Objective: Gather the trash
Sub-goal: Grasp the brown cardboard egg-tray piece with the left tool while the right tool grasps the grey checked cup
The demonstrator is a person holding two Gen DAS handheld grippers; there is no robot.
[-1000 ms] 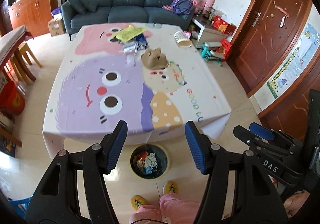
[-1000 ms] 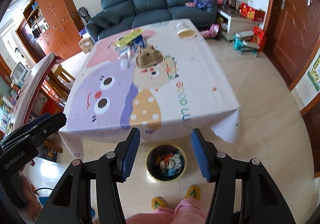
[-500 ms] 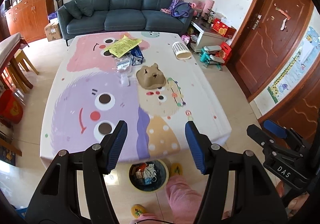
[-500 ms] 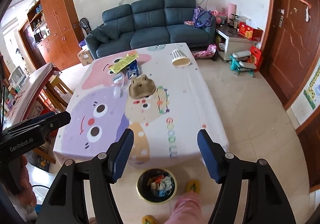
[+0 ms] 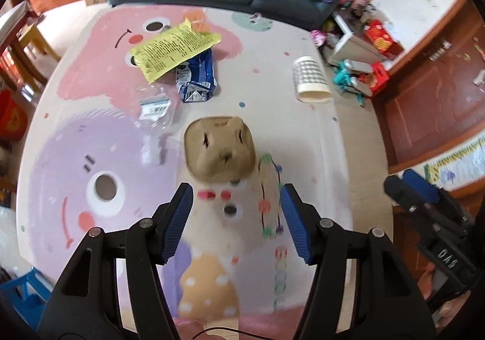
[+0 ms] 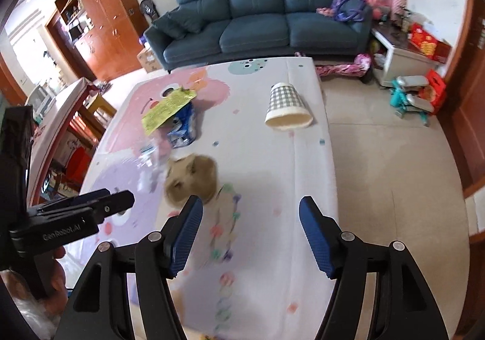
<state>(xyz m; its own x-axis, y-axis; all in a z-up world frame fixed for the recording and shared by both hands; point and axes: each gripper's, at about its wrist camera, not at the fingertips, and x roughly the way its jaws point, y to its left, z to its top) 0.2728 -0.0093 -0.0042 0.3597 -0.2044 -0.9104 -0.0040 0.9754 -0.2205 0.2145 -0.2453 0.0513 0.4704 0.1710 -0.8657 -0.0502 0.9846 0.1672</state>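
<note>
My left gripper (image 5: 236, 218) hangs over the table (image 5: 306, 139) with its jaws apart and empty; the brown cardboard tray (image 5: 219, 153) lies straight ahead of it, just beyond the fingertips, roughly square with no clear long side; my right gripper (image 6: 248, 233), also spread wide and holding nothing, has the same tray off to its left, so I judge the left the nearer one; farther back lie a clear plastic wrapper (image 5: 154, 106), a blue packet (image 5: 197, 76) partly under a yellow sheet (image 5: 172, 48), and a tipped paper cup (image 5: 310, 80) near the right edge; the wrapper is blurred and hard to outline; no bin shows in either view.
</note>
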